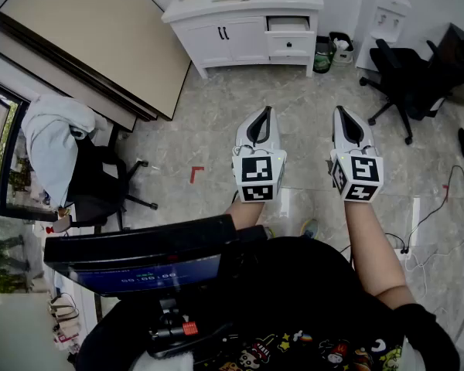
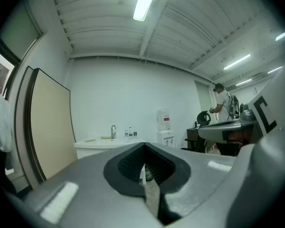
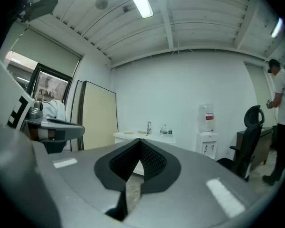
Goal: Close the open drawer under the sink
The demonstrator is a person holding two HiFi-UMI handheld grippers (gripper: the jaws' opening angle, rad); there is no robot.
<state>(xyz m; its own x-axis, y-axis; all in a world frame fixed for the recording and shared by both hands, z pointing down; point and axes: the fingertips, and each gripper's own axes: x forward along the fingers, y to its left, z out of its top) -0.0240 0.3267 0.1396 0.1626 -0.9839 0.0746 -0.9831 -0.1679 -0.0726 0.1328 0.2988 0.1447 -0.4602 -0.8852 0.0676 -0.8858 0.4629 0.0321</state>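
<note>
The white sink cabinet (image 1: 243,14) stands against the far wall, well beyond both grippers. Its upper right drawer (image 1: 288,25) is pulled out a little; the drawer below it sits flush. My left gripper (image 1: 264,111) and right gripper (image 1: 341,111) are held side by side over the tiled floor, pointing at the cabinet. Both are shut with nothing between their jaws. In the left gripper view the left gripper (image 2: 144,161) partly hides the cabinet (image 2: 100,145) and its tap. In the right gripper view the right gripper (image 3: 139,151) covers the cabinet (image 3: 130,137) front, so the drawer is hidden there.
A black office chair (image 1: 406,83) and a water dispenser (image 1: 383,10) stand at the right, a bin (image 1: 322,52) beside the cabinet. A large board (image 1: 93,45) leans at the left, near a chair with a white garment (image 1: 54,141). Cables (image 1: 437,207) lie at right. A person (image 3: 280,122) stands far right.
</note>
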